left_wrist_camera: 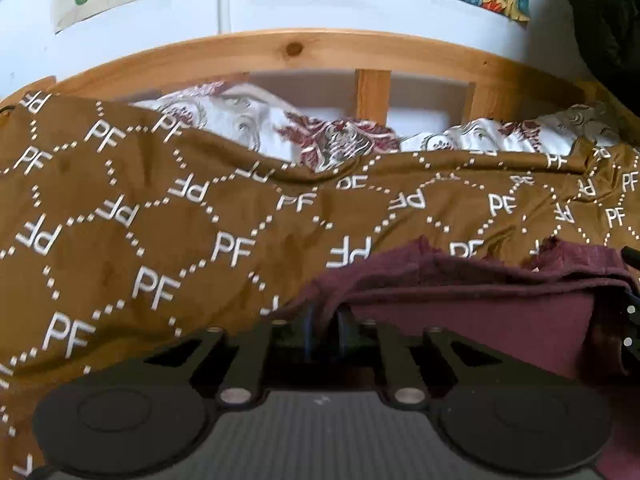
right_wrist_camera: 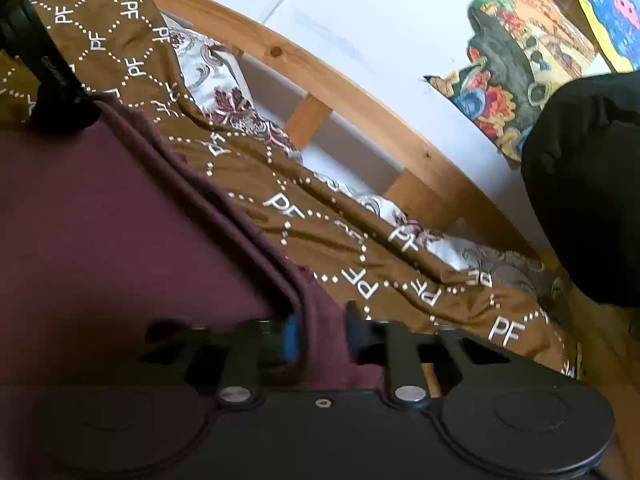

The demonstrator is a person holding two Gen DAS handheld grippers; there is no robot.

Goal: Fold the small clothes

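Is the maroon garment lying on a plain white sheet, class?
No, the maroon garment lies on a brown blanket printed with white PF letters and dotted lines.

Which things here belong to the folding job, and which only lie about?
For the job:
- dark maroon knitted garment
- left gripper
- right gripper

Lying about:
- brown "PF" patterned blanket
- white floral pillow
- wooden headboard
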